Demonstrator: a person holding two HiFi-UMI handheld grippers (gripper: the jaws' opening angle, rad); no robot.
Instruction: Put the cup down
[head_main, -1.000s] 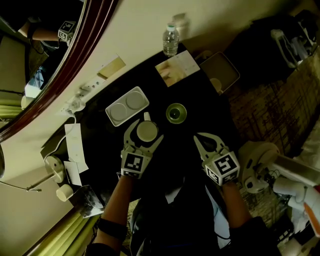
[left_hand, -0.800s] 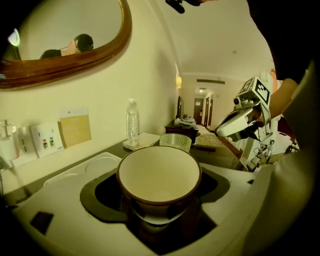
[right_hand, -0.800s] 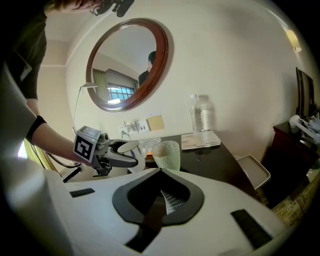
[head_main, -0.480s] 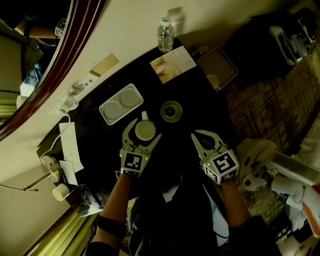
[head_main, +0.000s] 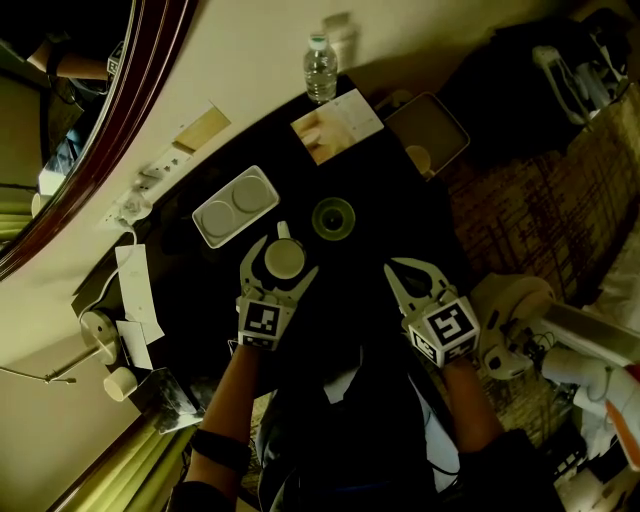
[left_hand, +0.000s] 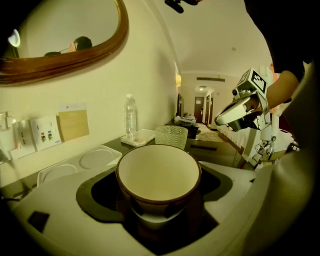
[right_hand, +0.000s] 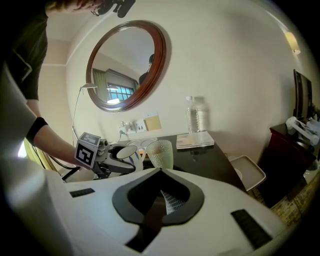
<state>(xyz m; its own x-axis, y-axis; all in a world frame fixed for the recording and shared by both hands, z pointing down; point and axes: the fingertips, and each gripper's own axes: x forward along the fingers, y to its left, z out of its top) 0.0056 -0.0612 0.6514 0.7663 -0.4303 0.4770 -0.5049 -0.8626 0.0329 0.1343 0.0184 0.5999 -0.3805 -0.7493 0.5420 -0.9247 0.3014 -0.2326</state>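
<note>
A cream cup (head_main: 283, 258) with a dark rim stands on the black table (head_main: 370, 190), its handle pointing away from me. My left gripper (head_main: 288, 252) stands around it and its jaws have just been opening. In the left gripper view dark gaps show on both sides of the cup (left_hand: 158, 176) between the jaws of the left gripper (left_hand: 161, 169). My right gripper (head_main: 402, 268) hangs shut and empty over the table's near right. From the right gripper (right_hand: 160, 171) view, the left gripper (right_hand: 107, 161) and the cup (right_hand: 128, 151) show at the left.
A green textured glass (head_main: 333, 217) stands just beyond the cup. A white two-well tray (head_main: 236, 206) lies to the left. A water bottle (head_main: 319, 68) and a booklet (head_main: 336, 126) sit at the far edge. A small tray (head_main: 428, 131) is at the right, a round mirror (head_main: 110, 110) on the wall.
My left gripper has sunk a little with the cup between its jaws, and the jaws look slightly wider. The right gripper has stayed where it was.
</note>
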